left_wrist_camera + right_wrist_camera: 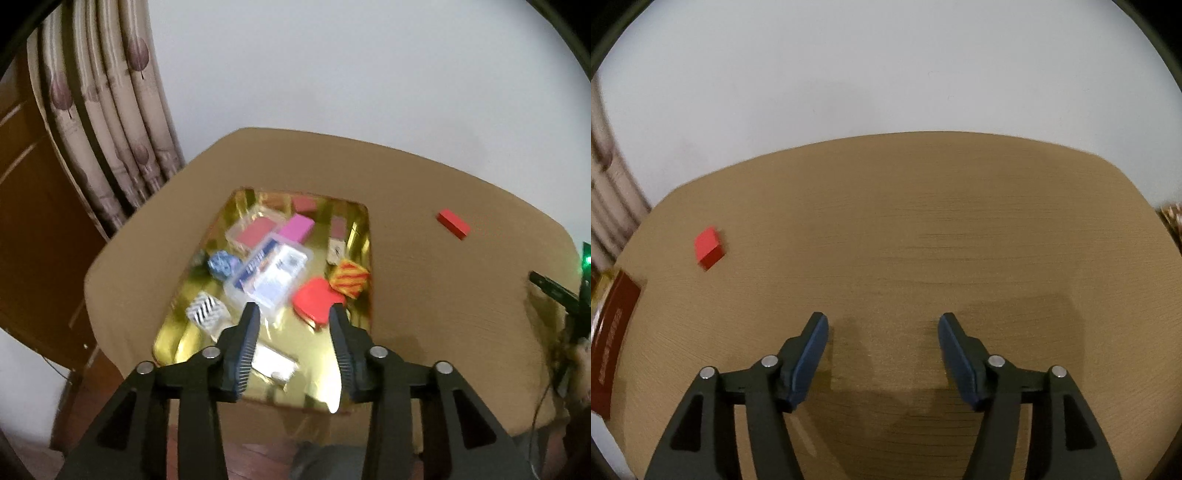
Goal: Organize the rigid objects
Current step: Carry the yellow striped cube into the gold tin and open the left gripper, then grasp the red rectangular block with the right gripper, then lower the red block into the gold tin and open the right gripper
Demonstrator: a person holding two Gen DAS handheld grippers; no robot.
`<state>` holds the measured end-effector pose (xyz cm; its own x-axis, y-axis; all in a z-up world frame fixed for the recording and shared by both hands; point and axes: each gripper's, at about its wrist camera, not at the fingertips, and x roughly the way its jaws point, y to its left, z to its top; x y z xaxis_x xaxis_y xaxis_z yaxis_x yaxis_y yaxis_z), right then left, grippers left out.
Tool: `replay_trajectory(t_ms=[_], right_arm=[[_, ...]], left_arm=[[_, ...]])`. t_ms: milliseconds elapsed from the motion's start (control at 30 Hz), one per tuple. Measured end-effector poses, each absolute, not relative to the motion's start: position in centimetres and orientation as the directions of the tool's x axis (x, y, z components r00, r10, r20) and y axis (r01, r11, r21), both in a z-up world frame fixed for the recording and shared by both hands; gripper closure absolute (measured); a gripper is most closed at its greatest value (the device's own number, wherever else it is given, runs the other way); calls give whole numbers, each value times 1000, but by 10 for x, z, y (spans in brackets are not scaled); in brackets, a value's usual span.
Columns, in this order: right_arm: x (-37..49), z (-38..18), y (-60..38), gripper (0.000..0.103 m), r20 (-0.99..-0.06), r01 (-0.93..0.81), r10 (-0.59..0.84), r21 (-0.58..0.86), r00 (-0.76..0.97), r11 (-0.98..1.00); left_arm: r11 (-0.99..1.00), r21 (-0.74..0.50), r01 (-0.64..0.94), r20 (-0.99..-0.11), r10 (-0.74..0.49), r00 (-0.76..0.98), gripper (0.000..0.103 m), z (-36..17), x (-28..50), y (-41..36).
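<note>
A person's left gripper (pixel 293 308) hangs over a gold-lined tray (pixel 364 258) crowded with small rigid items, its jaws apart with nothing pressed between them. The right gripper (pixel 882 321) hovers above bare wood on the table (pixel 960 221), jaws spread and empty.

The sorting appears to be at an early stage: 1 red block (pixel 453 222) lies alone on the tabletop, well apart from the tray, while everything else sits inside the tray. The step in hand looks like a reach into the tray for the next item. Which one is the target cannot be told; the fingertips frame the gap between a clear plastic case (pixel 269 275) with a blue-printed card and a flat red piece (pixel 314 301).

The next move would call for a lowering onto 1 item only, with the jaws lined up across its narrower sides before closing.

That is the difficulty, since the tray is tightly packed. The clear case lies partly over a second clear box with a red insert (pixel 253 230), beside a pink block (pixel 295 228). A red-and-yellow striped piece (pixel 349 277) touches the flat red one. A blue patterned object (pixel 221 263) and a black-and-white zigzag one (pixel 203 314) lie left of the case, and a pale flat card (pixel 275 360) rests between the gripper's fingers, nearer the camera. The mirror-like lining doubles shapes near the walls and, with the blur, makes edges hard to judge. The tray's raised side could also block a low, slanted approach.

The right gripper stands far from the block, with a dark red panel (pixel 613 332) at the table's left edge.
</note>
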<state>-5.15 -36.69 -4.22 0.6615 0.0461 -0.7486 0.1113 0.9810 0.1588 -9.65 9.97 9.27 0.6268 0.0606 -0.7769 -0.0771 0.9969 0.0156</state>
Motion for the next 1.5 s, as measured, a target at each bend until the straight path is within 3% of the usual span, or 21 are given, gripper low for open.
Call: replay_trajectory(t_ms=[200, 333, 700, 833, 900, 967, 1100, 1300, 1500], right_arm=[[-31, -26, -303, 39, -740, -123, 218, 182, 637, 976], [3, -14, -244, 39, -749, -280, 290, 144, 596, 949], [84, -25, -167, 40, -820, -363, 214, 7, 532, 932], [110, -40, -151, 57, -863, -375, 182, -9, 472, 927], [119, -45, -146, 59, -867, -376, 189, 2, 460, 926], [125, -44, -141, 73, -874, -381, 201, 20, 443, 925], [122, -44, -131, 73, -881, -381, 185, 6, 435, 925], [95, -30, -143, 73, -866, -361, 283, 131, 411, 923], [33, 24, -89, 73, -773, -487, 498, 285, 392, 825]], left_arm=[[992, -23, -120, -790, 55, 611, 63, 79, -116, 108], [988, 18, -151, -770, 110, 629, 54, 75, -128, 113], [977, 46, -207, -763, 168, 624, 39, 65, -142, 134], [976, 49, -213, -764, 174, 621, 39, 62, -143, 140], [975, 53, -215, -764, 178, 620, 39, 60, -141, 141], [975, 49, -216, -768, 175, 616, 39, 58, -140, 142], [974, 42, -223, -774, 173, 609, 38, 57, -140, 145], [968, 17, -249, -775, 171, 609, 38, 62, -144, 152], [959, 40, -279, -761, 210, 614, 33, 68, -159, 158]])
